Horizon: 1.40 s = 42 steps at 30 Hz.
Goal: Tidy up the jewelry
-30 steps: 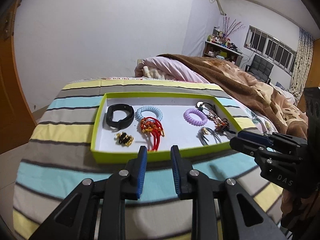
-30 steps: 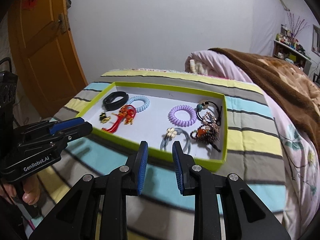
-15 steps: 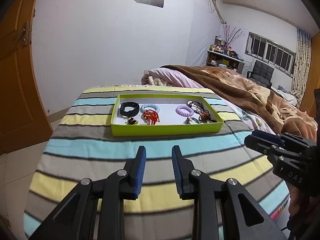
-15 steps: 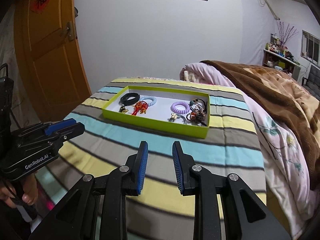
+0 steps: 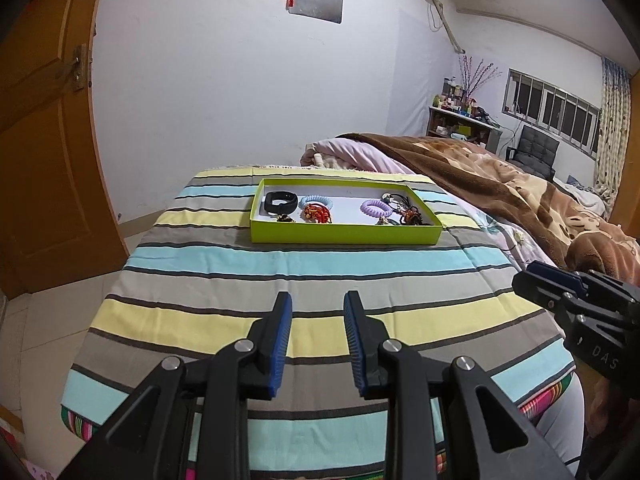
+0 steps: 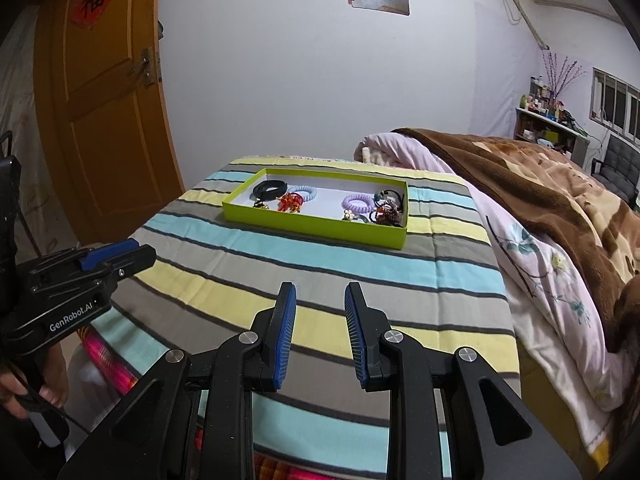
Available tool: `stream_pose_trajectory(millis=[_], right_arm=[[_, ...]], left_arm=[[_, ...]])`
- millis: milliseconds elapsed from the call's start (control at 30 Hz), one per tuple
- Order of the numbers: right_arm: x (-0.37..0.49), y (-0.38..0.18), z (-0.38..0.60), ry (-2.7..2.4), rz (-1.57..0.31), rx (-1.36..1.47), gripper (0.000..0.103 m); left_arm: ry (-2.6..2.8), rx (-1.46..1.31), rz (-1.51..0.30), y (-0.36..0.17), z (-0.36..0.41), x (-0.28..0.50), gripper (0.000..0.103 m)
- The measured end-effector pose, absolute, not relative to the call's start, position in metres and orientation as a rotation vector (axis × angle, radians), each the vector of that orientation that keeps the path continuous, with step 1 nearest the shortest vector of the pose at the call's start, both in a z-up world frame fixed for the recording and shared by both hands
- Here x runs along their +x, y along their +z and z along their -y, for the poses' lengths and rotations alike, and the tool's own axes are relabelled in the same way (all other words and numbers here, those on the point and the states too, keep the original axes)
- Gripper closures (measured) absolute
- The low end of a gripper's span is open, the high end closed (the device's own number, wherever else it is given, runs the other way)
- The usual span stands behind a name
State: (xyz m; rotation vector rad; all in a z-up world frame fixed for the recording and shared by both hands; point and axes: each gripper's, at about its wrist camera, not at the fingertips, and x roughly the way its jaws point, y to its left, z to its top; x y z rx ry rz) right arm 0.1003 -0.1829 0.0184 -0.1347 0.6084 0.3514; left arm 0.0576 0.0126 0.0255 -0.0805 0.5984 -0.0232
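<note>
Lying well ahead of both tongs: shallow lime-green cardboard tray [image 5: 344, 236] of jewelry on striped cloth-covered table [image 5: 280, 280]. Left tongs [image 5: 318, 336] and right tongs [image 6: 320, 330] both parted, nothing held.

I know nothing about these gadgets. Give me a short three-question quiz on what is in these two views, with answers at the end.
1. True or false: the left gripper holds a piece of jewelry.
2. Which item lies at the left end of the green tray in the left wrist view? A) purple coil hair tie B) black band C) red tassel charm
3. Fill in: the tray sits on a ______ cloth.

Key
1. False. Both the left gripper and the right gripper have open jaws with nothing between them, well short of the tray.
2. B, the black band; the red tassel charm and the purple coil hair tie lie further right.
3. Striped: the striped cloth.
</note>
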Motion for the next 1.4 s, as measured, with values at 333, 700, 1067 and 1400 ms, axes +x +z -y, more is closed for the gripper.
stream_pose_trajectory(millis=[333,700,1067,1400], right_arm=[[0.095,0.020,0.185,0.349,-0.600,-0.134,0.077],[0.095,0.020,0.186,0.349,-0.604,-0.129,0.077],[0.096,0.019,0.187,0.348,-0.602,-0.127,0.077],[0.096,0.019,0.187,0.349,-0.605,-0.127,0.077]], left_arm=[[-0.011,-0.062,-0.595,0.024,-0.008,0.053,0.075],[0.009,-0.053,-0.605,0.020,-0.006,0.054,0.075],[0.008,-0.045,-0.616,0.019,-0.003,0.055,0.075],[0.006,-0.040,-0.625,0.017,-0.002,0.056,0.075]])
